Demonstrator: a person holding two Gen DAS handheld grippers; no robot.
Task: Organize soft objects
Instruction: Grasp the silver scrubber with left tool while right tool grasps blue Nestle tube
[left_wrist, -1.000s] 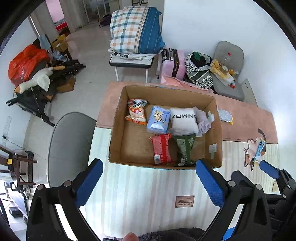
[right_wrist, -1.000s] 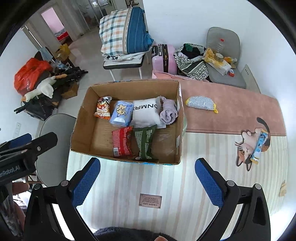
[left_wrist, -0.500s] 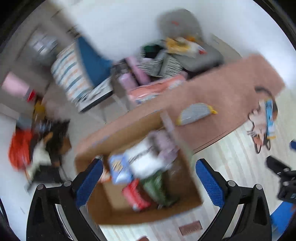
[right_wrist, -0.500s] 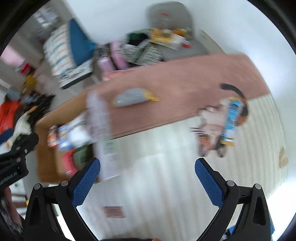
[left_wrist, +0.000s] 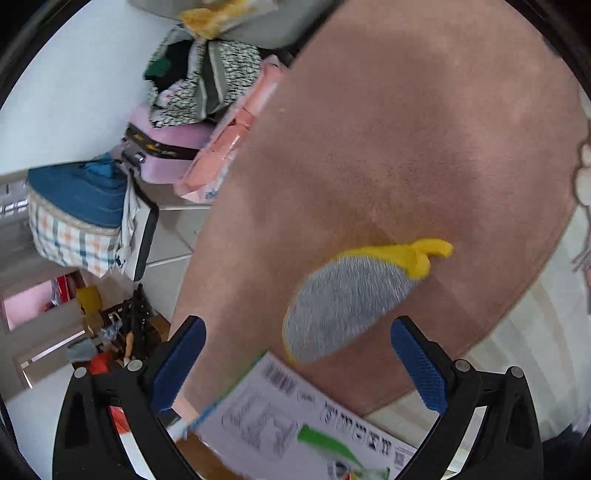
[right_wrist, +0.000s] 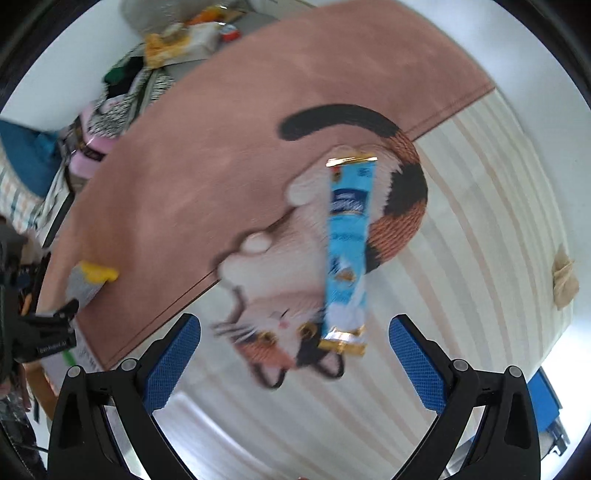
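Over on the left, the left gripper (left_wrist: 298, 363) hung with its blue-padded fingers (left_wrist: 177, 363) spread wide, gripping nothing. Just ahead of it, between the fingers' line of sight, a grey and yellow pouch (left_wrist: 351, 299) lay flat on the pink mat (left_wrist: 388, 129), apart from both pads. Nearer the gripper, a printed flap of the cardboard box (left_wrist: 295, 417) jutted into the bottom of the view, its edge just beside the pouch's near end. Off beyond the mat's left edge sat a folded plaid blanket (left_wrist: 74, 221) and a pink suitcase (left_wrist: 170, 155).

Moving right, the right gripper (right_wrist: 295, 363) also stood wide open and empty above the striped tablecloth (right_wrist: 480, 221). In front of it a long blue snack packet (right_wrist: 347, 251) lay lengthwise across the cat picture (right_wrist: 295, 266) printed on the cloth, its gold-crimped near end just short of the fingers. The same pouch (right_wrist: 90, 282) showed far to the left on the mat, with the left gripper's black frame just beside it.
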